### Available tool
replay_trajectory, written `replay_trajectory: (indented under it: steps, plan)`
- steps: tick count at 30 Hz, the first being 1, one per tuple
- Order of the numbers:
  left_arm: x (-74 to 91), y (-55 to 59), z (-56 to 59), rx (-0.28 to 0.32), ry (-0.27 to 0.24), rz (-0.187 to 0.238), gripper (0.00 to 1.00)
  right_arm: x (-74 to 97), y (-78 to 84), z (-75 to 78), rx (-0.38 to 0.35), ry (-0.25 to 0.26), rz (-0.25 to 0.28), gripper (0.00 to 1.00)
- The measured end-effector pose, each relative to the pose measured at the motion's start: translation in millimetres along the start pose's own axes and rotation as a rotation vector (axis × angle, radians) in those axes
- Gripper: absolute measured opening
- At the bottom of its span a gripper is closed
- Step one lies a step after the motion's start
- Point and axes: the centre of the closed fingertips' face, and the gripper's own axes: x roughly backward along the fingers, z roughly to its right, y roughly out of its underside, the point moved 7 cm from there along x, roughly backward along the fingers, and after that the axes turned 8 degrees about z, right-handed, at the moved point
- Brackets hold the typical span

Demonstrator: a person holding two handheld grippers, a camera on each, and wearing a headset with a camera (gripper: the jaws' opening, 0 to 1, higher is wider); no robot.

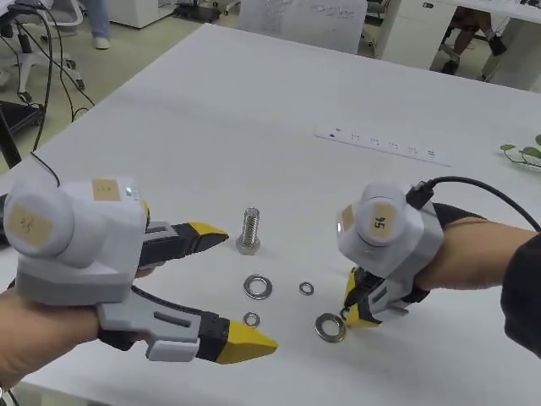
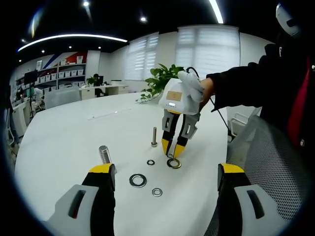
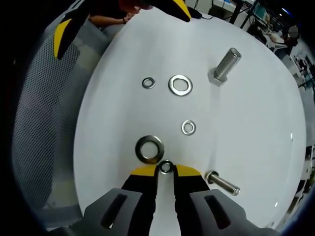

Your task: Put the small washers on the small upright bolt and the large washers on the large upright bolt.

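Right claw (image 1: 357, 309) points straight down, clenched on a small washer (image 3: 166, 167). It's pinched by the rim right at the tips, I'd guess so the hole stays free to drop over the small bolt (image 3: 222, 183) just beside it. Left claw (image 1: 228, 286) is released wide, parked near the big bolt (image 1: 248, 230) — out of the way. Four loose washers (image 1: 258, 286) lie flat on the surface (image 1: 254, 127) between the claws.

Silver bolt (image 1: 248, 231) and washers (image 1: 258, 287), darker small washer (image 3: 166, 167), plain white table (image 1: 254, 110). Yellow-tipped black jaws, pale grey left gripper (image 1: 247, 289), right gripper (image 1: 355, 311).
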Motion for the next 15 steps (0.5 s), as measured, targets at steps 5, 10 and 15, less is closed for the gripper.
replay_trajectory:
  steps: [5,10,15]
  plan:
    - [-0.1,0.0,-0.5,0.001,-0.001,0.0,0.86,0.0,0.1,0.2,-0.001,0.0,-0.003,0.14]
    - [-0.9,0.0,-0.1,0.001,0.002,-0.001,0.86,0.2,0.2,0.1,0.0,0.001,-0.004,0.14]
    - [-1.2,0.4,0.1,0.001,0.002,-0.002,0.86,0.4,0.8,-0.6,-0.006,0.001,-0.005,0.14]
